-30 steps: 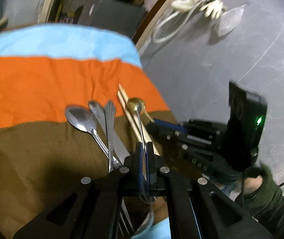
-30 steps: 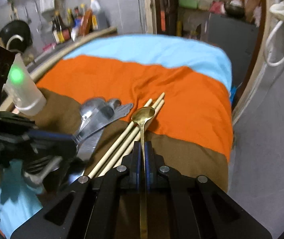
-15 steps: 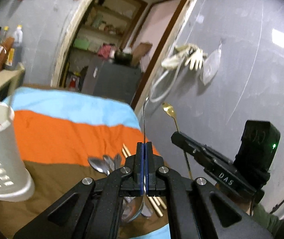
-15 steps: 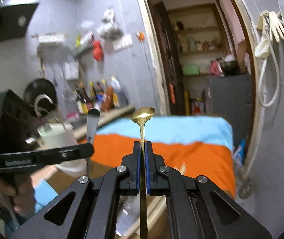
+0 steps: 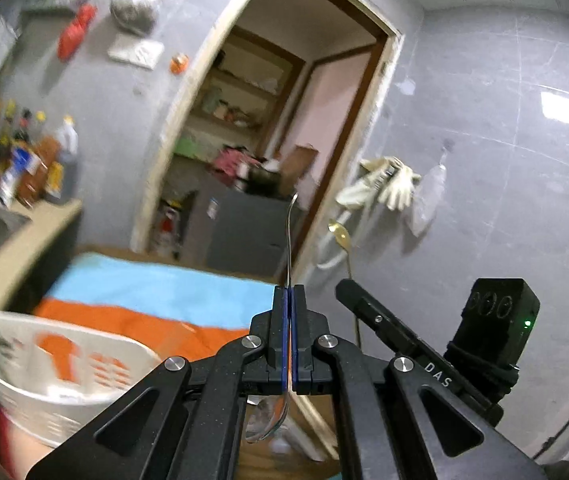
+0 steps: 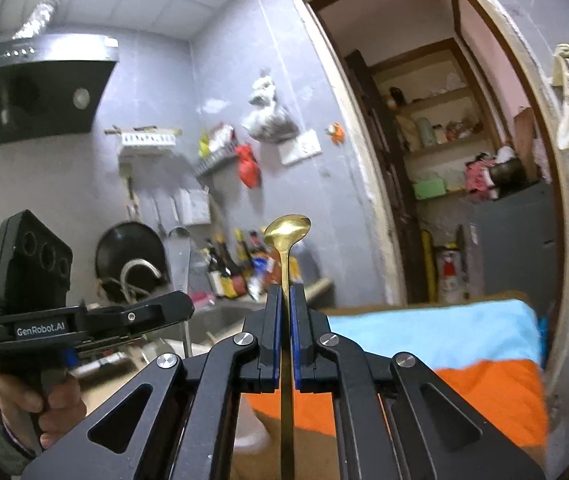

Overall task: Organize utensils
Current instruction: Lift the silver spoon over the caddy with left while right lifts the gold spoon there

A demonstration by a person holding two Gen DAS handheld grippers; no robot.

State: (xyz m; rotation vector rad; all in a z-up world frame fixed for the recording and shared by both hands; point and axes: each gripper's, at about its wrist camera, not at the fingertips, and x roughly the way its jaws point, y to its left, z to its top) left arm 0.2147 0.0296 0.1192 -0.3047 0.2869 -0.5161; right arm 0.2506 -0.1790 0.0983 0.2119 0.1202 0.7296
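Note:
My left gripper (image 5: 289,292) is shut on a silver spoon (image 5: 289,240), handle pointing up, bowl hanging below the jaws. My right gripper (image 6: 283,292) is shut on a gold spoon (image 6: 286,229), bowl upward. Both are raised well above the table. In the left wrist view the right gripper (image 5: 346,288) with the gold spoon (image 5: 340,234) stands to the right. In the right wrist view the left gripper (image 6: 182,308) holds the silver spoon (image 6: 180,256) at left. A white slotted utensil holder (image 5: 64,364) sits low at left, blurred.
The table carries a striped cloth, blue (image 5: 156,284), orange (image 6: 484,392) and brown. A sink and counter with bottles (image 5: 16,168) lie at left. A doorway to a pantry (image 6: 444,152) is behind. Gloves (image 5: 388,184) hang on the right wall.
Both grippers have lifted and tilted upward with their spoons, from the utensil pile on the cloth to high above it. The white holder has come closer at lower left.

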